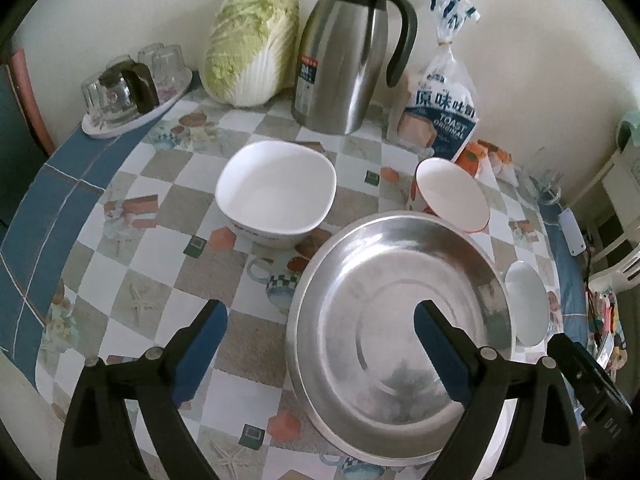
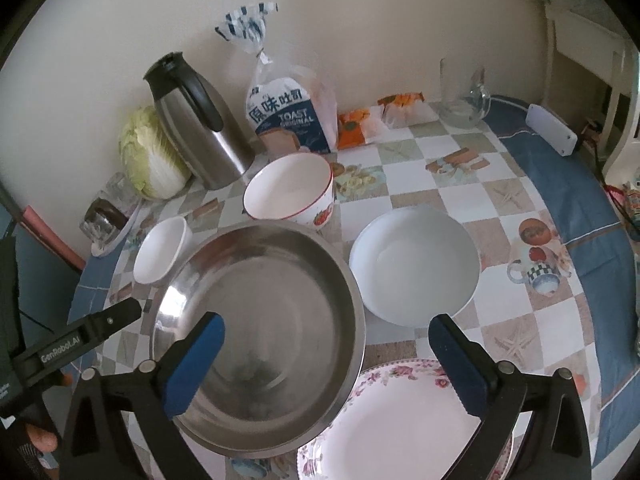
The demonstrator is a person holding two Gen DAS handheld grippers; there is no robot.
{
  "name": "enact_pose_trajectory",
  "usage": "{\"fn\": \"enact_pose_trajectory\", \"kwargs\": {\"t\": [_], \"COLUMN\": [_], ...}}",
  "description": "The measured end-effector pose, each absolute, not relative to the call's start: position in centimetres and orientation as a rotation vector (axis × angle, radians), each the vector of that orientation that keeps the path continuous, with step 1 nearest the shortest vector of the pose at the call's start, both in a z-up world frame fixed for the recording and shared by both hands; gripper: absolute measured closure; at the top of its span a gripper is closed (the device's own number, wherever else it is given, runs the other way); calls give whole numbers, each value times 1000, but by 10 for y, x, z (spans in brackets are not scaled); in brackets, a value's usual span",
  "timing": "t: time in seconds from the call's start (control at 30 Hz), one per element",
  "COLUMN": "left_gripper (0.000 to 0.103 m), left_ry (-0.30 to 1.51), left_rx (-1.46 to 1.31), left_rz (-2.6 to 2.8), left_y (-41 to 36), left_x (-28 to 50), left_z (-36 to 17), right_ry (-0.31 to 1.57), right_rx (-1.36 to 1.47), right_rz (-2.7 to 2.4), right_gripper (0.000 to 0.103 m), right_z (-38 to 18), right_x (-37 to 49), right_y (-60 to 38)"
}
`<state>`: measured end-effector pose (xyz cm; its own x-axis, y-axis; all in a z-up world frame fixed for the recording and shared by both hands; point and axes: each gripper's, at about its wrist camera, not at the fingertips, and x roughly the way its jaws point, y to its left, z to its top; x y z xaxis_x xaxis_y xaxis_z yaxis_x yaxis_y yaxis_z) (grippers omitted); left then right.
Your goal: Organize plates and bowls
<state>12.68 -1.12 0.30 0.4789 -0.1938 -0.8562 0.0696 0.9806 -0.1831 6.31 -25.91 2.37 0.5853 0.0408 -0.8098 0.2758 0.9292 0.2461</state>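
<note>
A table (image 2: 532, 184) in a checkered, blue-bordered cloth carries a steel pan (image 2: 260, 332), floral plate (image 2: 400, 424) and white bowls (image 2: 414, 264) near; a thermos (image 2: 200, 128), cabbage (image 2: 150, 156) and toast bag (image 2: 288, 116) far.

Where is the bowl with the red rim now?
In the right wrist view the red-rimmed bowl stands upright on the table behind the steel basin, in front of the toast bag.

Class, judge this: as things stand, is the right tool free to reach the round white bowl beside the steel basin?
Probably yes. The right tool is open and empty, and the round white bowl lies just ahead, apart from the steel basin, nothing between.
</note>
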Motion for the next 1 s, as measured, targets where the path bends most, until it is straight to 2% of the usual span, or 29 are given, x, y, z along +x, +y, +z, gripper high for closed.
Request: {"fn": "enact_pose_trajectory", "kwargs": {"t": [0.37, 0.53, 0.8, 1.0], "left_gripper": [8, 7, 7, 7], "left_ry": [968, 980, 931, 951], "left_rx": [-171, -197, -160, -129], "left_rz": [-215, -267, -323, -379], "left_y": [-10, -14, -34, -55], "left_x": [102, 91, 70, 51], "left_z": [16, 15, 23, 26], "right_ry": [887, 879, 771, 855], "right_rx": [312, 318, 308, 294], "right_rz": [-176, -161, -214, -270], "right_gripper": [0, 0, 0, 0], "right_z": [35, 38, 53, 36], "right_x": [49, 42, 15, -1], "right_y": [-255, -254, -263, -280]}}
